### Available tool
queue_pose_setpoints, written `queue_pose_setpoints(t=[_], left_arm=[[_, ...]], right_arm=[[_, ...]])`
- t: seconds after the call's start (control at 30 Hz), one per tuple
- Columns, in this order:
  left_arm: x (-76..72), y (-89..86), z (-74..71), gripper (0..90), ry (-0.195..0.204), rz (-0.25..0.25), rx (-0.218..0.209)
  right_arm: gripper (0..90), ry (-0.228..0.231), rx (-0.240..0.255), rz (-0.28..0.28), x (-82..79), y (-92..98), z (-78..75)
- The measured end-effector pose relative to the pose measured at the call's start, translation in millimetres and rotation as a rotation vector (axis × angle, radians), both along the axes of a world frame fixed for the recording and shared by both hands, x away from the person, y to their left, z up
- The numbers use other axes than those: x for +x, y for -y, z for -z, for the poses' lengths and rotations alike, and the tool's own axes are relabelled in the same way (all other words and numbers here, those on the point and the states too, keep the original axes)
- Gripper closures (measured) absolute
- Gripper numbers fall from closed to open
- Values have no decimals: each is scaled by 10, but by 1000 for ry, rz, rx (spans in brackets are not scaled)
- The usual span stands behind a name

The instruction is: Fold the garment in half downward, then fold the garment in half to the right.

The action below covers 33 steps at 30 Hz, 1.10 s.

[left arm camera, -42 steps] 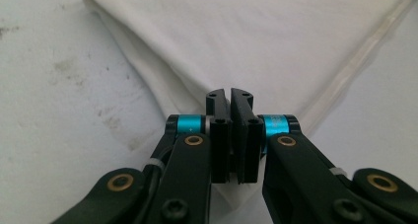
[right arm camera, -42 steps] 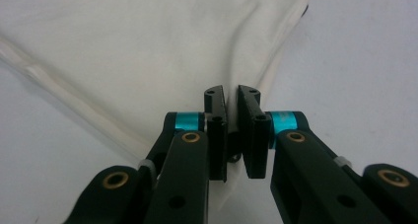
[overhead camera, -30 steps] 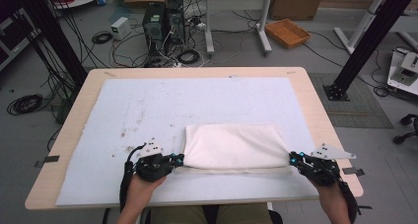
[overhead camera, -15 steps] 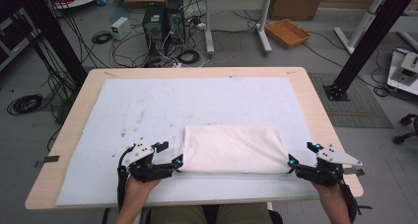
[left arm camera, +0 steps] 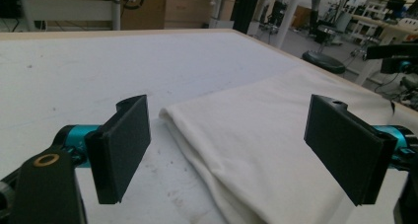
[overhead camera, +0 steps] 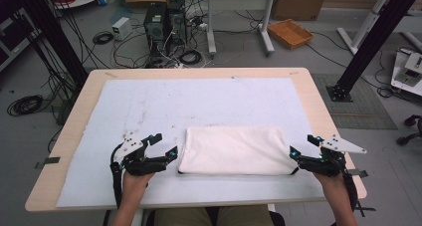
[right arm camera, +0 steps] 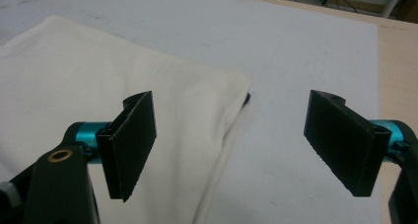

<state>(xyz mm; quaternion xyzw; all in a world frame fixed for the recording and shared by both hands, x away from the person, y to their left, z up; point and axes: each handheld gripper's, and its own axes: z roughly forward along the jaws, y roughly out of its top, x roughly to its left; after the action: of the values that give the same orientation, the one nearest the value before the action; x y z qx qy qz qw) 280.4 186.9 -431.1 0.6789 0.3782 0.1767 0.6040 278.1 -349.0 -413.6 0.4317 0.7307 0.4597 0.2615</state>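
Note:
A folded cream cloth (overhead camera: 236, 150) lies flat on the white mat (overhead camera: 199, 101), near the table's front edge. My left gripper (overhead camera: 166, 145) stands just off the cloth's left edge, and its jaws have just been opening. In the left gripper view the cloth (left arm camera: 256, 135) lies low on the mat ahead of the left gripper (left arm camera: 236, 150), untouched by the pads. My right gripper (overhead camera: 301, 145) is at the cloth's right end, and its jaws have also just been opening. In the right gripper view a cloth corner (right arm camera: 74, 71) lies below the right gripper (right arm camera: 231, 145); nothing is gripped.
The mat covers most of the wooden table (overhead camera: 318, 101). Beyond the table's far edge are computer towers (overhead camera: 164, 22), floor cables, a desk and a wicker tray (overhead camera: 290, 33). A black post (overhead camera: 358, 52) stands at the right.
Both grippers went from shut on the cloth's ends to open. They have drawn back a little from the cloth, which now lies flat on the mat.

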Motion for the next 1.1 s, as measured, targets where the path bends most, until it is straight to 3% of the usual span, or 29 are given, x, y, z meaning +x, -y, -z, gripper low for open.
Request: queue_pose_setpoints(t=[0.37, 0.6, 0.7, 0.73, 0.8, 0.93, 1.03, 1.1], left_arm=[[-80, 1, -7, 178, 3, -14, 34], [-71, 45, 3, 178, 4, -4, 29], [-67, 74, 8, 178, -1, -2, 40], [-64, 113, 19, 178, -9, -8, 75], [-61, 117, 21, 178, -13, -5, 84], [-51, 153, 34, 177, -59, -3, 87], [-42, 211, 44, 177, -104, -8, 135], [-34, 268, 64, 178, -147, -41, 178]], right_arm=[[197, 13, 14, 41, -36, 145, 8], [198, 16, 9, 43, -64, 146, 15], [198, 16, 12, 46, -72, 145, 12], [198, 17, 14, 48, -75, 142, 10], [198, 19, 12, 45, -75, 136, 18], [197, 18, 9, 40, -83, 121, 28], [198, 19, -2, 29, -84, 112, 31], [198, 19, -6, 23, -91, 111, 37]])
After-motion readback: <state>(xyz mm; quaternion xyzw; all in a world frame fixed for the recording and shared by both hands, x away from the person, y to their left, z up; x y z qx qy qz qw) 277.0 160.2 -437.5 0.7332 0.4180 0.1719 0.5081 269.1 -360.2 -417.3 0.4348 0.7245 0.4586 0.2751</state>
